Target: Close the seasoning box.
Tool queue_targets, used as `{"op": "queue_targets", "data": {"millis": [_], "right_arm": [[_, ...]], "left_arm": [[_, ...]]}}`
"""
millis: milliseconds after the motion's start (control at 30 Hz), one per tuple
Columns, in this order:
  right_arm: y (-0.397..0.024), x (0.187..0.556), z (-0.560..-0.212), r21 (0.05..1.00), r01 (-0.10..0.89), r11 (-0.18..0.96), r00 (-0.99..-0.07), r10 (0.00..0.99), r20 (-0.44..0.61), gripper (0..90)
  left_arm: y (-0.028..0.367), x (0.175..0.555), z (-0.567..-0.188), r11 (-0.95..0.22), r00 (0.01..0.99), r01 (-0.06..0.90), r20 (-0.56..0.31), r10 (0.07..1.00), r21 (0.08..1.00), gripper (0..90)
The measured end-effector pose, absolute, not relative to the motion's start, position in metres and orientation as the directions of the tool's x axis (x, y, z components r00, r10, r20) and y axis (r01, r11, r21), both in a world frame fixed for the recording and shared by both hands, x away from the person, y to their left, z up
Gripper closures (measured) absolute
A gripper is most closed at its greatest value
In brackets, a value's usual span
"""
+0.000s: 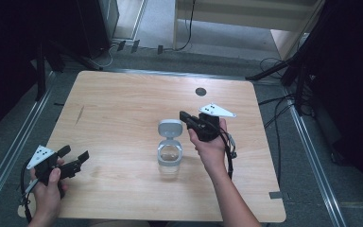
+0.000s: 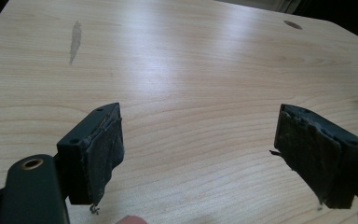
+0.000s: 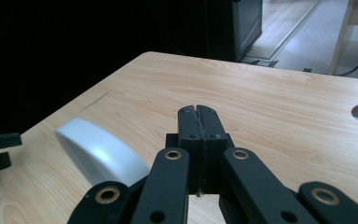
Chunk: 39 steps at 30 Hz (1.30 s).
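High view: the right gripper is held above the table, jaws pressed together, nothing between them. A clear jar is stood just below and to the left of its tips, the grey flip lid swung open and raised beside the jaw tips; whether lid and tips touch cannot be told. The left gripper is held near the table's left front corner, jaws apart and empty, well apart from the jar. Bare wood is left open ahead of both grippers up to the far edge, where a dark round hole is set.

Left gripper view: the two pads are seen spread wide over bare wood, nothing held. A grey smear is marked far ahead to the left.

Right gripper view: the jaws are shut flat on each other. The lid is seen just left of them. No writing can be read.
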State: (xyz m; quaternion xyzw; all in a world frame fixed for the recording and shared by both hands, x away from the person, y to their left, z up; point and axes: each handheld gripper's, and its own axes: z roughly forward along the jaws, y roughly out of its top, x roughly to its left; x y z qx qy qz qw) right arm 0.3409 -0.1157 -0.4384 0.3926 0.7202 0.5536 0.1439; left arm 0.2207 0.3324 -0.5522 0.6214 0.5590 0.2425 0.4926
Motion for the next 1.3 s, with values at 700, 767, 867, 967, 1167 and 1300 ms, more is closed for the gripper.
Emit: {"op": "queue_targets", "data": {"millis": [700,767,867,967,1167,1300], "right_arm": [[-0.132,0.312,-0.442,0.931,0.352,0.09,-0.647,0.743,0.173,61.0],[-0.136,0.315,-0.442,0.931,0.354,0.092,-0.616,0.772,0.158,39.0],[-0.141,0.315,-0.443,0.934,0.345,0.094,-0.596,0.791,0.141,29.9],[-0.146,0.315,-0.443,0.932,0.348,0.104,-0.59,0.797,0.131,26.0],[-0.163,0.314,-0.445,0.93,0.353,0.097,-0.552,0.825,0.124,25.3],[-0.18,0.311,-0.45,0.928,0.361,0.091,-0.527,0.841,0.122,25.3]], "left_arm": [[0.333,0.221,-0.552,0.106,0.264,0.452,-0.246,0.933,0.886,15.6],[0.333,0.221,-0.552,0.106,0.264,0.452,-0.246,0.933,0.886,15.6],[0.333,0.221,-0.552,0.106,0.264,0.452,-0.247,0.932,0.886,15.6],[0.333,0.221,-0.552,0.108,0.265,0.452,-0.249,0.932,0.885,15.6],[0.333,0.221,-0.552,0.107,0.265,0.452,-0.248,0.932,0.885,15.6],[0.333,0.221,-0.552,0.108,0.265,0.45,-0.249,0.932,0.886,15.7]]}}
